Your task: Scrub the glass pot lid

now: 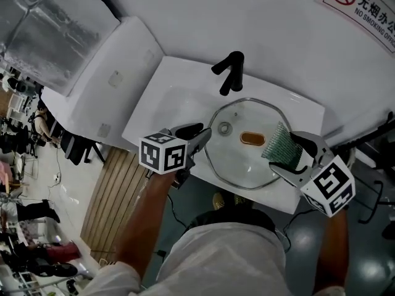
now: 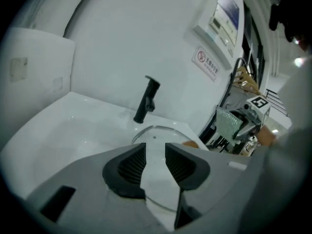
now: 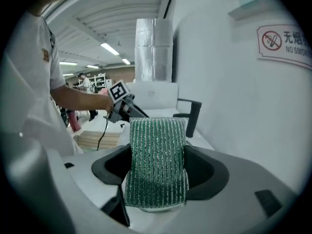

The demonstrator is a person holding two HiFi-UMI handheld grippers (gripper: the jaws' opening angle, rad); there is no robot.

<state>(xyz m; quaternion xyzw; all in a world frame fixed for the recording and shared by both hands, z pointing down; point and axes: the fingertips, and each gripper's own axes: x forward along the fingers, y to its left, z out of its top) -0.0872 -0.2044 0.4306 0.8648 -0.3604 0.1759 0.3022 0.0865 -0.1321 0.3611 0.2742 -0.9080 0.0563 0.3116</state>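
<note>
The round glass pot lid [image 1: 237, 165] with an amber knob [image 1: 252, 139] hangs tilted over the front of the white sink [image 1: 173, 103]. My left gripper [image 1: 200, 139] is shut on the lid's left rim. In the left gripper view the glass [image 2: 161, 133] runs out from between the ribbed pads [image 2: 131, 165]. My right gripper [image 1: 290, 156] is shut on a green scrub pad [image 1: 279, 143], which lies at the lid's right edge. In the right gripper view the pad [image 3: 157, 160] stands upright between the jaws and hides the lid.
A black faucet [image 1: 229, 73] stands at the back of the sink. A white box-shaped unit [image 1: 105, 73] adjoins the sink's left side. A no-smoking sign [image 1: 361, 5] hangs on the wall. Wooden slats [image 1: 114, 190] lie on the floor at the left.
</note>
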